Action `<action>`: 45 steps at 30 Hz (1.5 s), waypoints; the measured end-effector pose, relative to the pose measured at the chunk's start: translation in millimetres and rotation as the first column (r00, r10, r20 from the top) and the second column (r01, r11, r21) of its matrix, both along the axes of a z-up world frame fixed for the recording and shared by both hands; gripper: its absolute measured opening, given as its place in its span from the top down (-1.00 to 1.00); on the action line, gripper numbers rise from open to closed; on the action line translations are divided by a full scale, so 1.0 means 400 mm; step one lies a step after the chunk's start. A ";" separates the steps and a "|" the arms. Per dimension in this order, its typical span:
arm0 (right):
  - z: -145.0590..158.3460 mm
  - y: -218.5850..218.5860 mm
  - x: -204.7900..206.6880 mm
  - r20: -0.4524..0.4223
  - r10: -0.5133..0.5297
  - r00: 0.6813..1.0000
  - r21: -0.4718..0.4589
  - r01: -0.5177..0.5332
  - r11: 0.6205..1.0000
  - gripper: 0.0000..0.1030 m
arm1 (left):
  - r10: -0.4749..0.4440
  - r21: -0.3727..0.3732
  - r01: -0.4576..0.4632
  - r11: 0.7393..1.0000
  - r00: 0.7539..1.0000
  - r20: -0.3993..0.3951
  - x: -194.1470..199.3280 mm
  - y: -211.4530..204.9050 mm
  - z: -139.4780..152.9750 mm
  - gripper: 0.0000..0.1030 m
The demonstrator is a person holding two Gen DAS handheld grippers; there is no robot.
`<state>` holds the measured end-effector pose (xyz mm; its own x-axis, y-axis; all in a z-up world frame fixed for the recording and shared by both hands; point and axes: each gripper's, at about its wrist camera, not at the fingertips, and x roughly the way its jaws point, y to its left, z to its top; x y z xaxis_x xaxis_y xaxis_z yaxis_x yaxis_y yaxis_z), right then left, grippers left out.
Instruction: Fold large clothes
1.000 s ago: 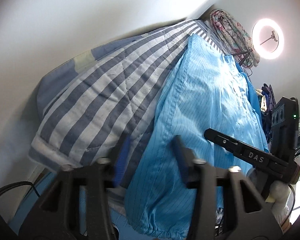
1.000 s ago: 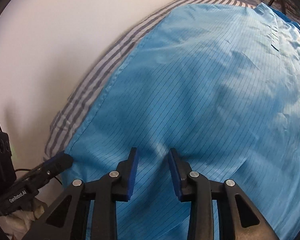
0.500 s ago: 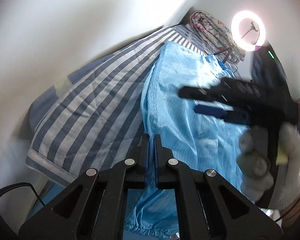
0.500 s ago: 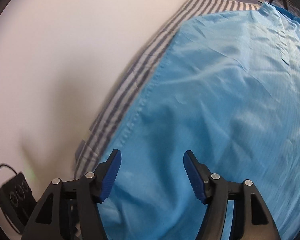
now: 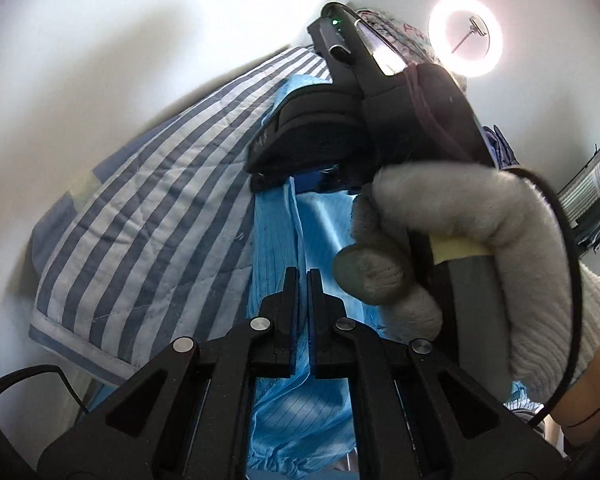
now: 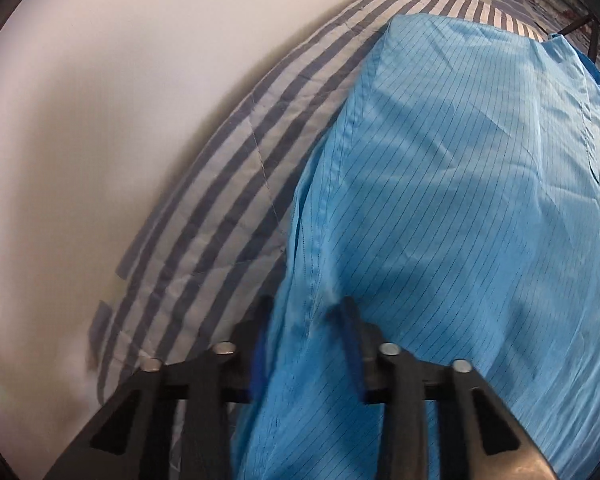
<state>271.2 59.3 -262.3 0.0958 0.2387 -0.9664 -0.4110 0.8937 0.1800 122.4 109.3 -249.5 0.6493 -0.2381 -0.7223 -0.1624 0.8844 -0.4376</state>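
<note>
Left gripper [image 5: 303,280] angled downward, jaws pinched together on a fold of the blue garment [image 6: 460,200], spread over the striped quilt [image 5: 148,216]. Right gripper [image 6: 306,312] pointing steeply down, gripped by a gloved hand [image 5: 460,240], jaws closing around the garment's raised edge.

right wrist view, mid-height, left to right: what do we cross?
White wall → striped quilt → light blue pinstriped garment, which runs to the right edge. Lower down, the right gripper is closing its fingers over the garment's left seam edge.
</note>
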 end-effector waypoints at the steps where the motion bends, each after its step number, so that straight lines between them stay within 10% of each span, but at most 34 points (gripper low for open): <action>1: 0.004 -0.009 0.001 -0.003 -0.007 1.000 0.020 0.007 1.000 0.93 | -0.007 -0.002 0.007 1.000 1.000 0.002 0.002 -0.006 0.004 0.98; 13: 0.083 -0.360 -0.019 -0.102 -0.212 0.972 0.461 0.235 0.856 1.00 | -0.098 0.061 0.095 0.994 0.994 0.048 0.004 -0.139 0.077 0.99; 24: 0.029 -0.685 -0.113 -0.206 -0.395 0.895 0.578 0.437 0.689 1.00 | -0.202 0.088 0.195 0.977 0.976 0.076 -0.082 -0.259 0.155 0.85; 33: 0.006 -0.726 -0.131 -0.142 -0.386 0.912 0.446 0.407 0.797 1.00 | -0.072 -0.043 0.072 0.996 0.997 0.014 -0.046 -0.136 0.095 0.77; 45: -0.028 -0.680 -0.137 -0.152 -0.340 0.928 0.372 0.373 0.850 1.00 | -0.202 -0.039 0.199 0.979 0.976 -0.080 0.054 -0.273 -0.041 0.77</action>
<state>216.3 -212.9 -273.3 0.1749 0.5587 -0.8107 -0.0479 0.8273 0.5598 144.0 0.1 -265.8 0.5243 -0.3802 -0.7619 -0.0197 0.8891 -0.4572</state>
